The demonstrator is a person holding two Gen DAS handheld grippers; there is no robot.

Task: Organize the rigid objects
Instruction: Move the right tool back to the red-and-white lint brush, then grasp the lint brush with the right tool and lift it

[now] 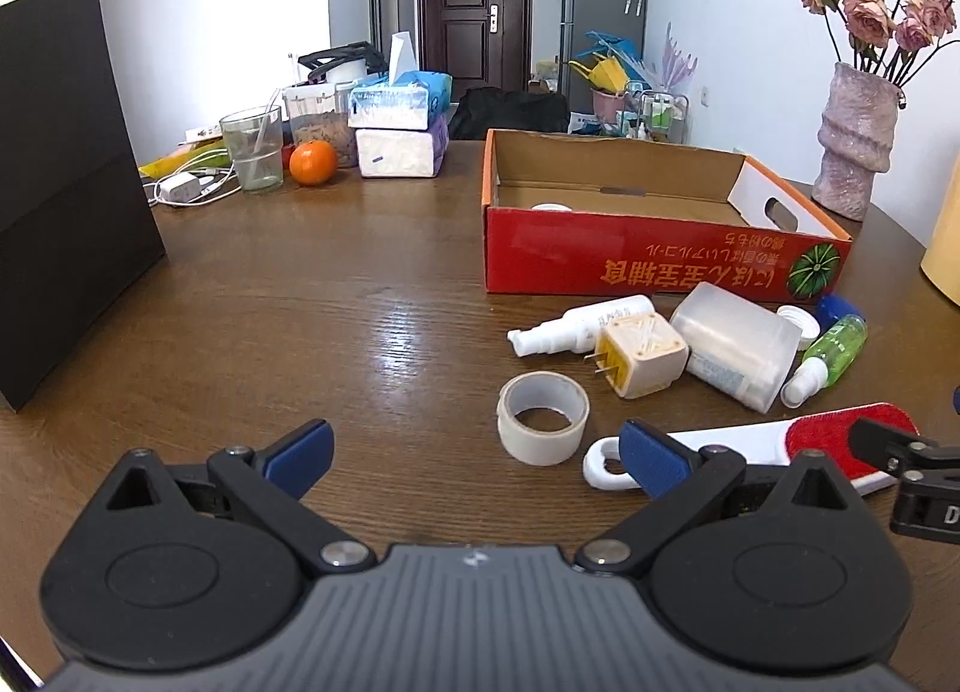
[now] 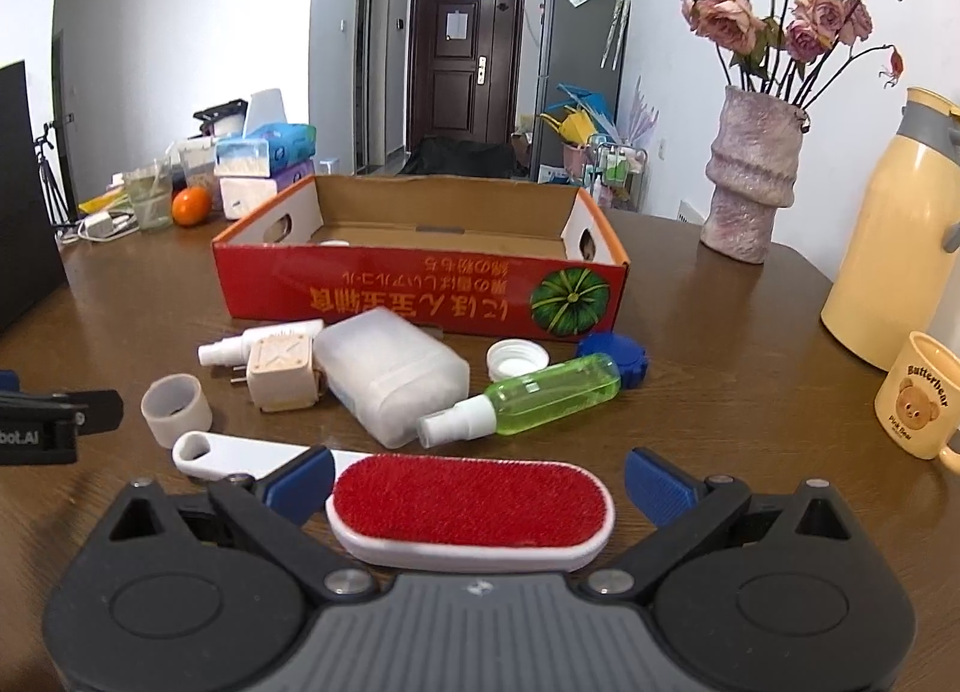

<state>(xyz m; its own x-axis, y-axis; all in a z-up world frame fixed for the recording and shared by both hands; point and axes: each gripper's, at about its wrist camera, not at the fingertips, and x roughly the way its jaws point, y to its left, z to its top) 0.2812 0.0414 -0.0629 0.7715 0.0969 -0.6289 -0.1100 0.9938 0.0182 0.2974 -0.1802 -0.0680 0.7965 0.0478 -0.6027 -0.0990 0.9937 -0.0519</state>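
Observation:
A red cardboard box point(image 1: 660, 257) point(image 2: 420, 296) stands open on the wooden table, with a white round item partly showing inside. In front of it lie a white spray bottle point(image 1: 576, 326), a beige plug cube point(image 1: 639, 353) point(image 2: 282, 374), a frosted plastic case point(image 1: 735, 353) point(image 2: 390, 377), a green spray bottle point(image 2: 528, 401), a white lid point(image 2: 516, 359), a blue cap point(image 2: 618, 353) and a tape roll point(image 1: 543, 416) point(image 2: 177, 407). A red-and-white lint brush point(image 2: 468, 509) point(image 1: 756, 443) lies between the open fingers of my right gripper point(image 2: 477, 485). My left gripper point(image 1: 477, 458) is open over bare table, near the tape roll.
A black bag point(image 1: 66, 200) stands at the left. At the back left are a glass point(image 1: 252, 152), an orange point(image 1: 312, 164), tissue packs point(image 1: 399, 128) and a charger with cables. A vase of roses point(image 2: 750, 182), a yellow thermos point(image 2: 894, 248) and a bear mug point(image 2: 918, 398) stand at the right.

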